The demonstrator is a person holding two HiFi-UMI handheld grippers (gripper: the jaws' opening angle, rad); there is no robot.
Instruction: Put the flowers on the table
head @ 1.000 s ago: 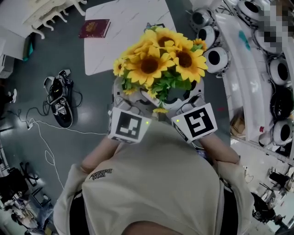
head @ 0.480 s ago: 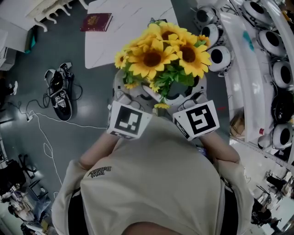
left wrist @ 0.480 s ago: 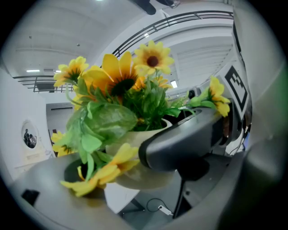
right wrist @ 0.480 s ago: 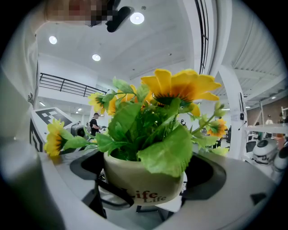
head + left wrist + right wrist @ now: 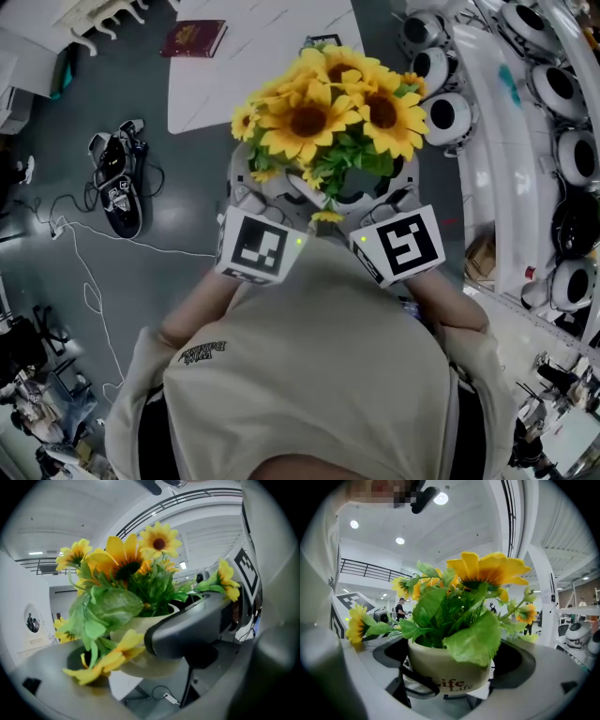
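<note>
**Yellow flowers riding in both grippers, short of the table**

Yellow flowers (image 5: 328, 108) are standing up out of a cream pot (image 5: 447, 667), and the person (image 5: 309, 375) is holding the bunch just in front of the chest, over the grey floor (image 5: 187, 281). The white table (image 5: 244, 66) is lying farther off. From the head view, the blooms are overlapping its near right corner without resting on it.

That head view is showing only the blooms and leaves. They are covering the pot and the jaws, so only the marker cubes of the left gripper (image 5: 267, 202) and right gripper (image 5: 380, 202) are standing out below them.

The gripper views are filling that in. The right gripper (image 5: 450, 679) is looking at the pot from the side, with red lettering across its front. Its jaws are standing wide, one on each side of the pot and holding it. The left gripper (image 5: 136, 660) is seeing the same pot (image 5: 140, 637) from the opposite side. Its jaws are also spreading wide around the pot, with a drooping bloom lying across the near jaw. A dark grey part of the other gripper is pressing in against the pot.

Only the head view is taking in the surroundings. A red book (image 5: 193, 39) is lying on the far left part of the table, a pair of shoes (image 5: 117, 187) is sitting on the floor to the left, and a white cable (image 5: 84, 272) is trailing near them.
</note>
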